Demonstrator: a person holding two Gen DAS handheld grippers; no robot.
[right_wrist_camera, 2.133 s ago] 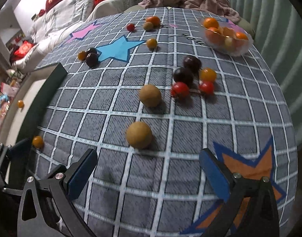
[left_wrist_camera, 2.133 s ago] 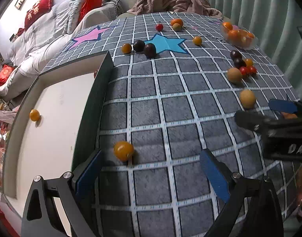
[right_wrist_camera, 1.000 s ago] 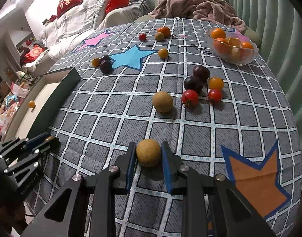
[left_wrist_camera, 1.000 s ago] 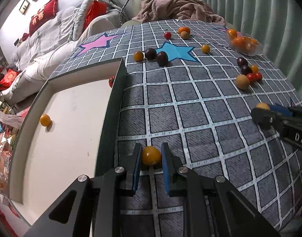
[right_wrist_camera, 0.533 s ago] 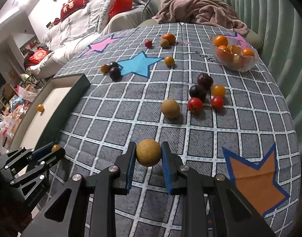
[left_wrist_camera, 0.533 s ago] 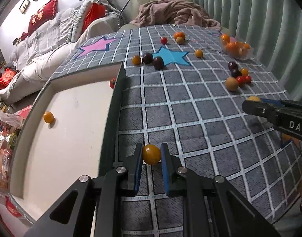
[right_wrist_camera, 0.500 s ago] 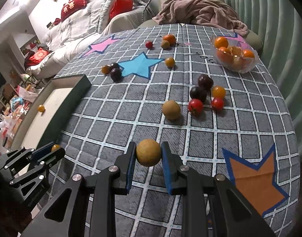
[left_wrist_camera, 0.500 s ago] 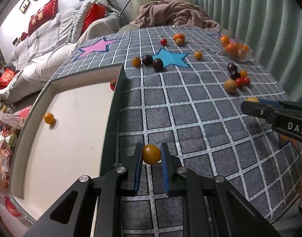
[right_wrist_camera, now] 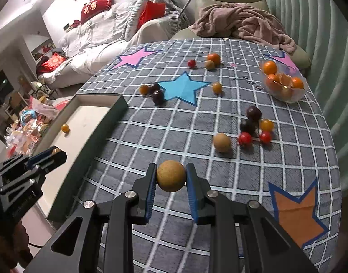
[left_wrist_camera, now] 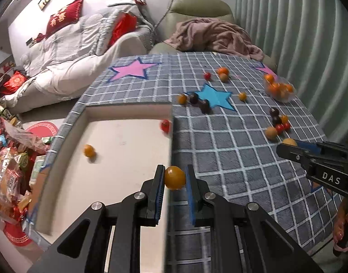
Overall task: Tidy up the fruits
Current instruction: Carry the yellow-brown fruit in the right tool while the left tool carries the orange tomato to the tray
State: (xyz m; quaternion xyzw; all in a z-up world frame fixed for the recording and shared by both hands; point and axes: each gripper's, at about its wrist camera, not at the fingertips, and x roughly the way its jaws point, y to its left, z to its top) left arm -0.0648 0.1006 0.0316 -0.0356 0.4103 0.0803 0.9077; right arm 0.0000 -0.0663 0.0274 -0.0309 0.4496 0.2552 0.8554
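Grey checked cloth (right_wrist_camera: pixel 178 122), coloured stars

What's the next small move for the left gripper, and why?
Probably carry it a little further over the tray and open. The left gripper is shut on an orange fruit that sits right above the tray's near wall, and two fruits already lie on the tray floor, so that looks like the drop spot. The right gripper holds a tan fruit over the cloth.
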